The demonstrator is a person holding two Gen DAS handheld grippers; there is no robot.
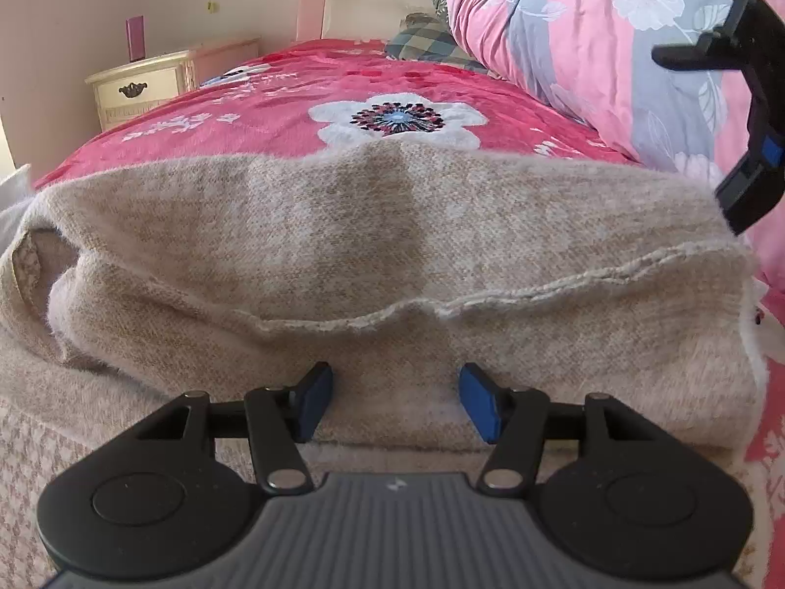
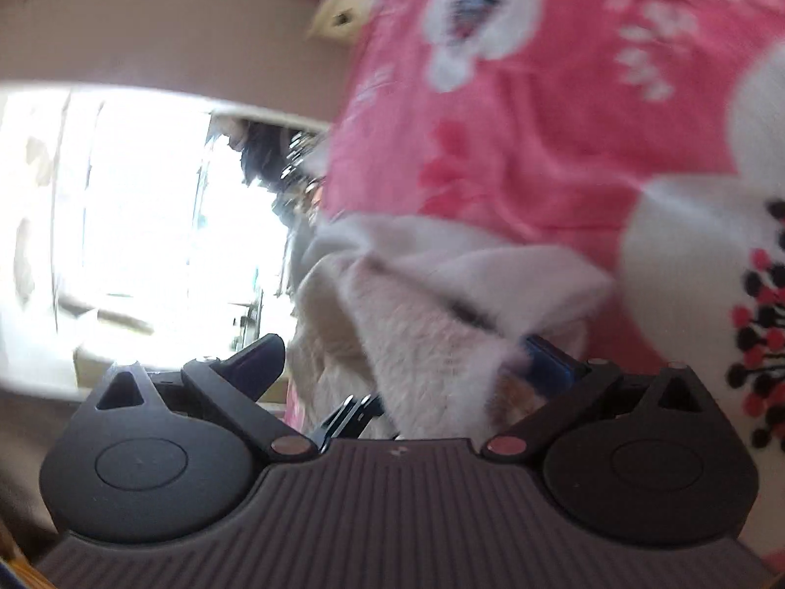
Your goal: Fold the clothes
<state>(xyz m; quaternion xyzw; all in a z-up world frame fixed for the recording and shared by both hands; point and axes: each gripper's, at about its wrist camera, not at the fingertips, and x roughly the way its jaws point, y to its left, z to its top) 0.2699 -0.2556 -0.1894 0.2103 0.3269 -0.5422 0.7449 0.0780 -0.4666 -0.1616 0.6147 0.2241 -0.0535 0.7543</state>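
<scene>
A beige knit garment (image 1: pixel 373 255) lies folded on the red floral bedspread (image 1: pixel 294 98), with a seamed edge running across its near half. My left gripper (image 1: pixel 397 402) is open above the garment's near edge; its blue pads (image 1: pixel 314 400) stand apart with flat fabric between them, not pinched. At the garment's far right corner my right gripper (image 1: pixel 696 132) hangs in the air, open. The right wrist view is blurred and rolled. There my right gripper (image 2: pixel 405 358) is wide open and the pale garment (image 2: pixel 417 324) bunches between its fingers, partly covering the right pad (image 2: pixel 549 361).
A rolled pink and grey floral quilt (image 1: pixel 588 39) lies along the bed's right side, with a checked pillow (image 1: pixel 422 39) behind it. A cream nightstand (image 1: pixel 140 86) stands at the far left. Houndstooth fabric (image 1: pixel 29 466) lies under the garment at bottom left. A bright window (image 2: pixel 147 196) is beyond the bed.
</scene>
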